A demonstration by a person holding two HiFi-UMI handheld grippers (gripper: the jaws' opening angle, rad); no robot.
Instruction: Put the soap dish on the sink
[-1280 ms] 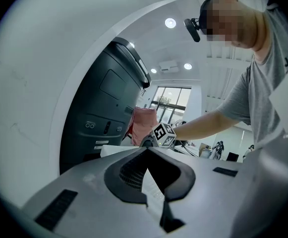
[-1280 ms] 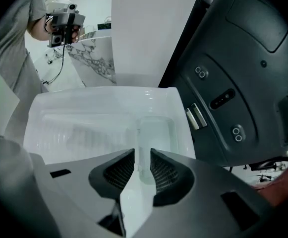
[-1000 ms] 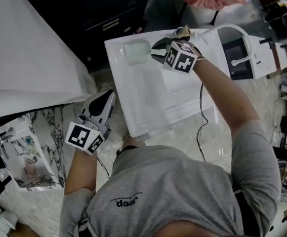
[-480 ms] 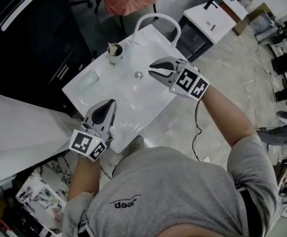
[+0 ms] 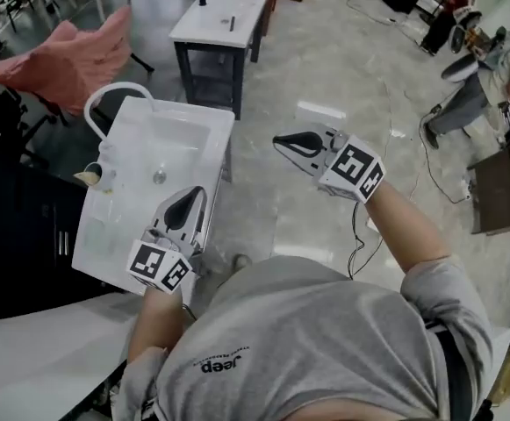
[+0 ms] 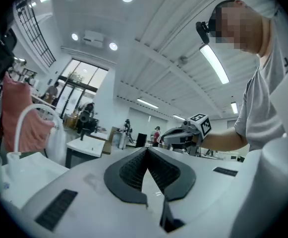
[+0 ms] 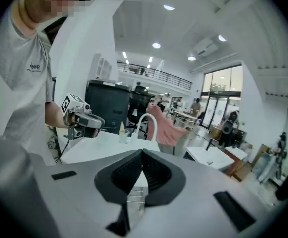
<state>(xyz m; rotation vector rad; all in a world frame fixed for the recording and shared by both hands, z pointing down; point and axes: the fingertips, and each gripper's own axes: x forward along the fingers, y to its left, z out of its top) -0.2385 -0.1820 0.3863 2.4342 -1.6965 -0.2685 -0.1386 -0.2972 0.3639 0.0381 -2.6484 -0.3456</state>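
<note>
The white sink (image 5: 184,139) with its arched tap (image 5: 105,103) stands at the left of the head view. A pale soap dish (image 5: 99,233) shows only faintly on its rim, beside a small cup (image 5: 92,175). My left gripper (image 5: 192,193) hovers over the sink's near corner, shut and empty. Out over the floor to the right of the sink, my right gripper (image 5: 279,139) is shut with nothing in it. In the left gripper view the shut jaws (image 6: 146,150) point level at the right gripper (image 6: 183,133). The right gripper view (image 7: 142,152) looks towards the sink (image 7: 104,148).
A small white table on a black frame (image 5: 219,16) stands beyond the sink, with a pink-draped chair (image 5: 61,55) to its left. A black cabinet (image 5: 17,226) is behind the sink, and a white tabletop (image 5: 35,358) lies at the lower left. People stand far right.
The right gripper let go of the soap dish on the sink's rim, shut, and swung away to the right. The left gripper rose over the sink's near corner. The view turned.
</note>
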